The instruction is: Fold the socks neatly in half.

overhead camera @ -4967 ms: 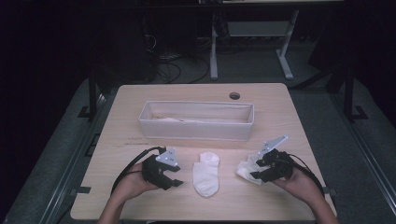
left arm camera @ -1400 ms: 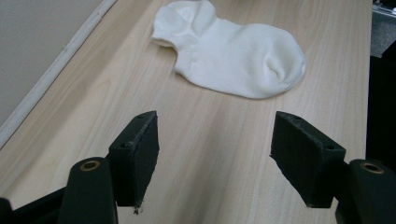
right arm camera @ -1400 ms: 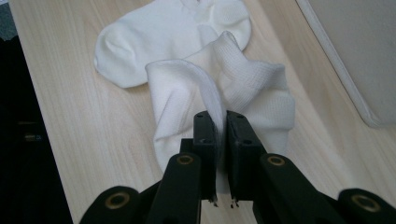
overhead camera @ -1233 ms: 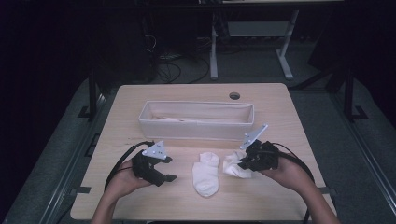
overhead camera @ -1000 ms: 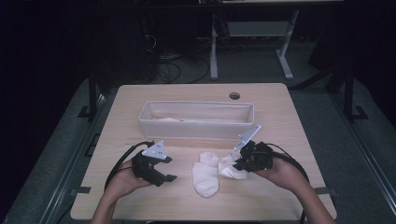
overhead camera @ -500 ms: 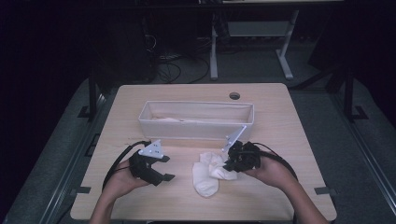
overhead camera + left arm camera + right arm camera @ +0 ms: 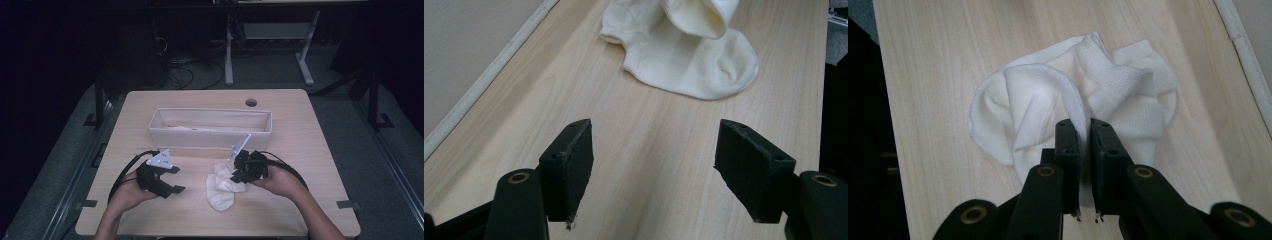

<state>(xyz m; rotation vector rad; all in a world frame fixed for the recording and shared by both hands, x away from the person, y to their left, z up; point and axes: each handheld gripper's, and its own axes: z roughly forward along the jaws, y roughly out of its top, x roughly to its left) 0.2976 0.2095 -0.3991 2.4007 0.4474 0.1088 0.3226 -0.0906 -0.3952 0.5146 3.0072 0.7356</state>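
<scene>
Two white socks are at the table's front middle. One sock [image 7: 220, 198] [image 7: 694, 70] lies flat. The other sock [image 7: 223, 173] [image 7: 1023, 100] is bunched on the flat one's upper end, with my right gripper [image 7: 235, 175] [image 7: 1084, 125] shut on a fold of its edge. In the right gripper view a ribbed part [image 7: 1138, 95] shows beside the clamped fold. My left gripper [image 7: 175, 179] [image 7: 656, 135] rests low over the table to the left of the socks, open, with nothing between its jaws.
A long white fabric bin [image 7: 210, 138] stands across the middle of the table behind both grippers, with something pale lying inside. Its wall [image 7: 464, 50] shows close by in the left gripper view. A cable hole [image 7: 251, 103] sits near the far edge.
My right gripper has carried its sock leftward and slightly down, from the right side of the table onto the lying sock. The left gripper has kept still.
</scene>
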